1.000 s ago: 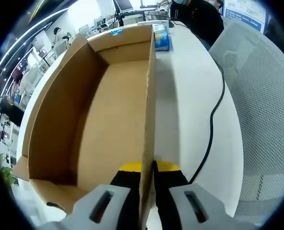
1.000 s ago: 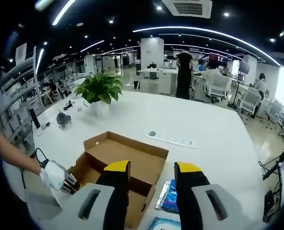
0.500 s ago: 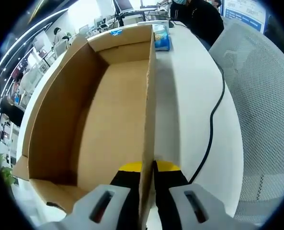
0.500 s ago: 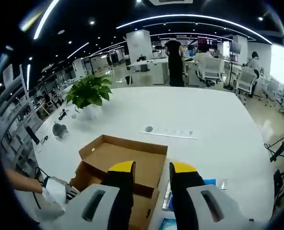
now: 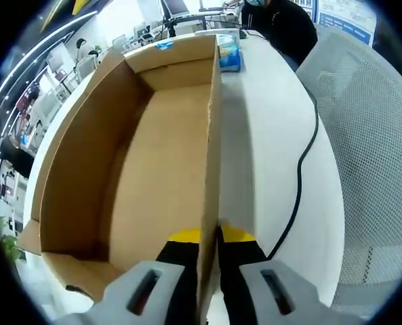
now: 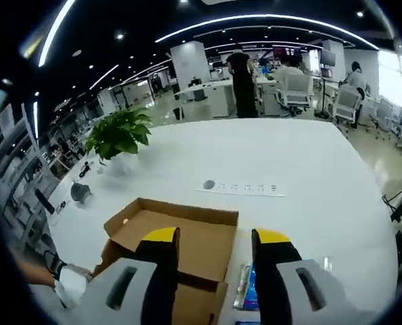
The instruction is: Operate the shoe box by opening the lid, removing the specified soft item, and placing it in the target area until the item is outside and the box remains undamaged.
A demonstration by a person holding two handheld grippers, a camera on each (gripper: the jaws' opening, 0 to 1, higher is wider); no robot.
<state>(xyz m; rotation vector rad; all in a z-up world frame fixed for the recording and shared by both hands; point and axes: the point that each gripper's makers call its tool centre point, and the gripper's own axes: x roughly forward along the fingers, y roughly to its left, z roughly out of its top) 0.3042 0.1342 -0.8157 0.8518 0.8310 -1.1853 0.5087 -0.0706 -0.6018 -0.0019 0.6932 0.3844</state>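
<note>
Since 1 second ago the right gripper view has risen and tipped, so the shoe box (image 6: 177, 237) now sits lower in it, and the right tool (image 6: 215, 245) holds its 2 yellow-tipped jaws wider than half a second ago, standing open with nothing between them. Nothing has shifted in the left gripper view over the same second.

That left tool (image 5: 210, 235) is closed on the shoe box (image 5: 146, 149): its 2 jaws pinch the thin upright cardboard side wall, 1 jaw inside the box and 1 outside. The box is open, lid off its top, and its brown floor shows bare. A blue packet (image 5: 228, 53) lies on the white worktop (image 5: 268, 135) just beside the far corner of the box; it may be the soft item, though it is too small there to tell. A black cable (image 5: 302, 169) runs along the worktop near its edge, with a grey mesh chair (image 5: 370, 149) beyond it.

From the right gripper view the box lies on the worktop (image 6: 289, 169), flaps spread, and a blue packet (image 6: 249, 294) rests on the worktop just beside it, partly hidden by the right tool's jaw. A white power strip (image 6: 245, 187) lies farther back and a potted plant (image 6: 118, 134) stands at the left. The left tool (image 6: 68, 288) shows at the box's near left corner.
</note>
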